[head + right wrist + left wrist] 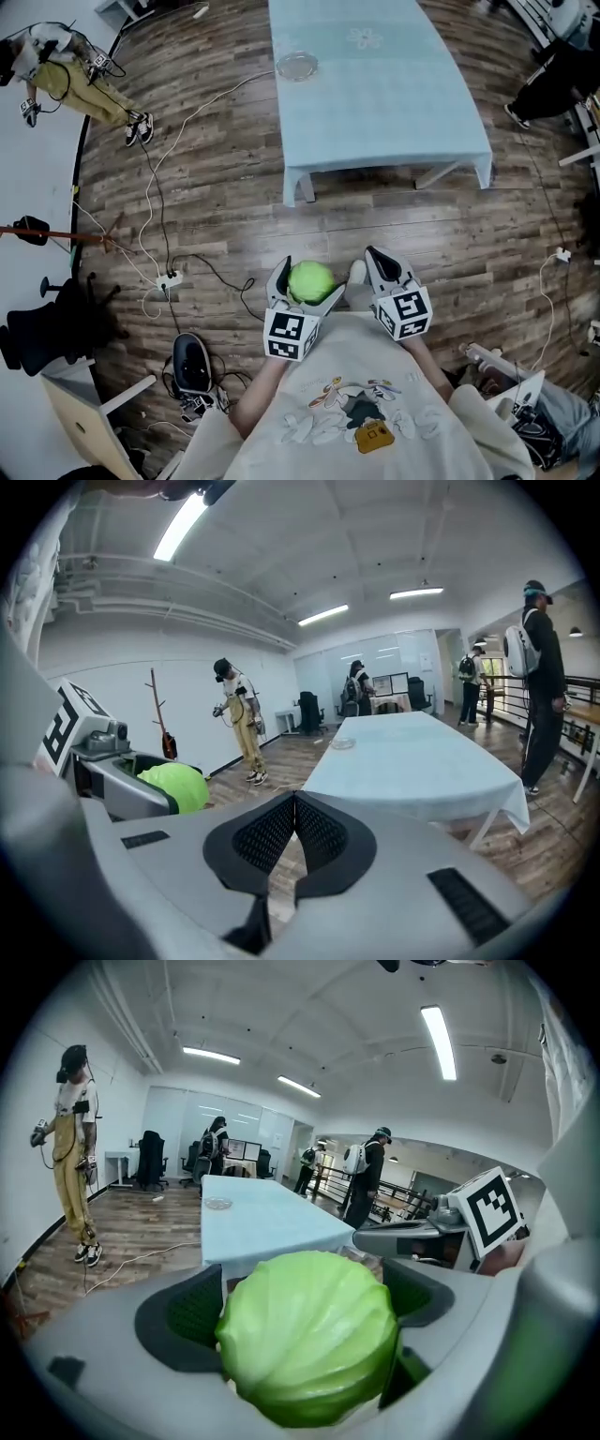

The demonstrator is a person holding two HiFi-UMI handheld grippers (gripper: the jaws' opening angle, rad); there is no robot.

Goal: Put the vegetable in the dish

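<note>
Plainly, the left gripper (307,291) is pinching the cabbage (310,278), a round pale-green head sitting deep between the two dark pads and bulging out past them. The grip is probably wide and central because the ball is smooth and would roll out of a shallow pinch. The right gripper (295,829) is carrying nothing, its jaws pressed together with the ribbed pads meeting at the tips; it is hanging just beside the left one, at about three o'clock of it, most likely keeping out of the way as a spare. Both tools are being held close in front of the person's chest, well apart from the goal; the carry is only starting, by my reading.

The dish (297,66) – a shallow clear plate – is lying at twelve o'clock in the head view, near the table's (375,103) left edge, and nothing is showing in it. The table is a long one under a pale blue cloth, its near end facing the person across a stretch of bare floor (234,187); the vegetable is not yet over it.

The floor is running in dark wood planks; white cables (155,187) are trailing across it at about ten o'clock – a thing to step round on the way. A person in yellow trousers (84,80) is standing at eleven o'clock by the white wall; others are standing beyond the table under strip lights.
</note>
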